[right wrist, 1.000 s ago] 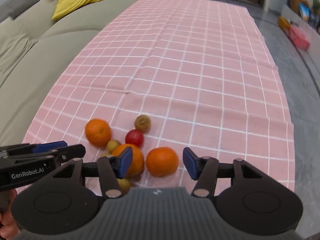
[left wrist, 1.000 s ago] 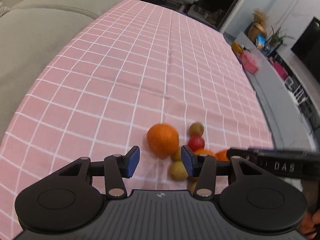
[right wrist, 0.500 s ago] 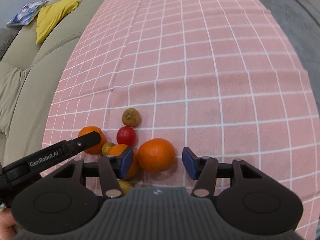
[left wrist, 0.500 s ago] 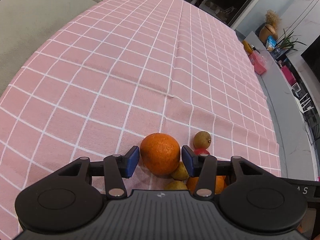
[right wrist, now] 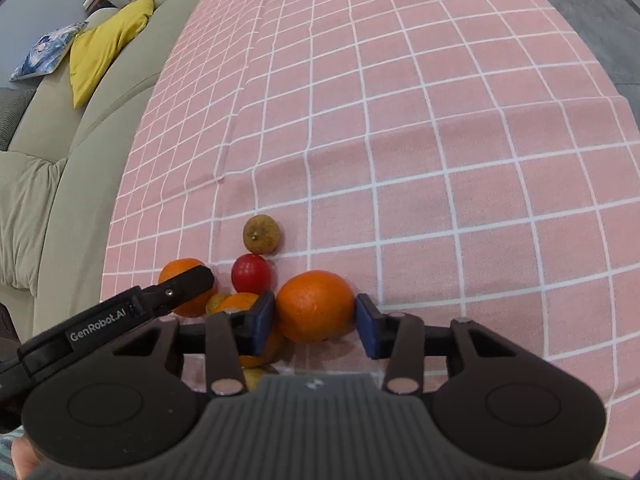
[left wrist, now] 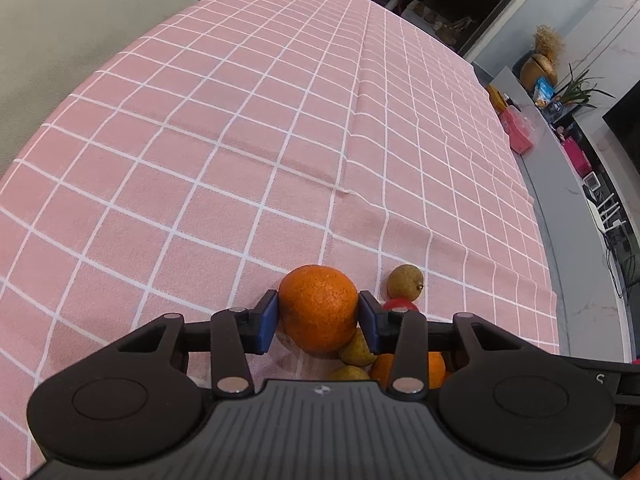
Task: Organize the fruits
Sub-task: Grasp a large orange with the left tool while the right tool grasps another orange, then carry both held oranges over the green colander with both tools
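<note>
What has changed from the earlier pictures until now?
Both grippers came down onto the fruit pile. The left gripper is closing on one orange, the right gripper on another orange. The remaining fruits kept their places.

Left wrist view: rides on the left hand-held gripper (left wrist: 318, 322), angled steeply down, close above the bench (left wrist: 240, 140).
Right wrist view: the same on the right hand-held gripper (right wrist: 315, 320), from the other side.
Shared: the fruit cluster (right wrist: 256, 276), pink checked cloth.
</note>
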